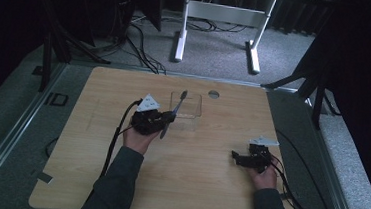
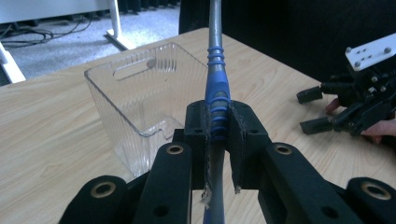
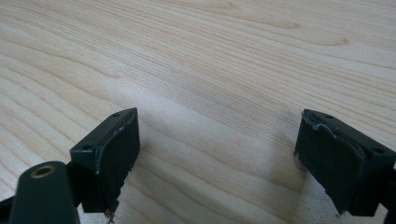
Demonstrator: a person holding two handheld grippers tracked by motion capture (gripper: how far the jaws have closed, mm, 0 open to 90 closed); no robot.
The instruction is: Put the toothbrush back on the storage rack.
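Toothbrush (image 2: 217, 88), blue-gripped with a grey stem, is clamped tight between the left gripper's (image 1: 170, 117) pads, slanting up over the near rim of a clear ribbed plastic box (image 1: 187, 106). Well to the right, the right gripper (image 1: 239, 156) rests low with jaws spread wide, holding nothing. Beneath lies a pale wooden table (image 1: 192, 185); beyond it, grey carpet, cables and a white desk frame (image 1: 220, 17).

Overhead and close gripper views share the table (image 1: 192, 185).
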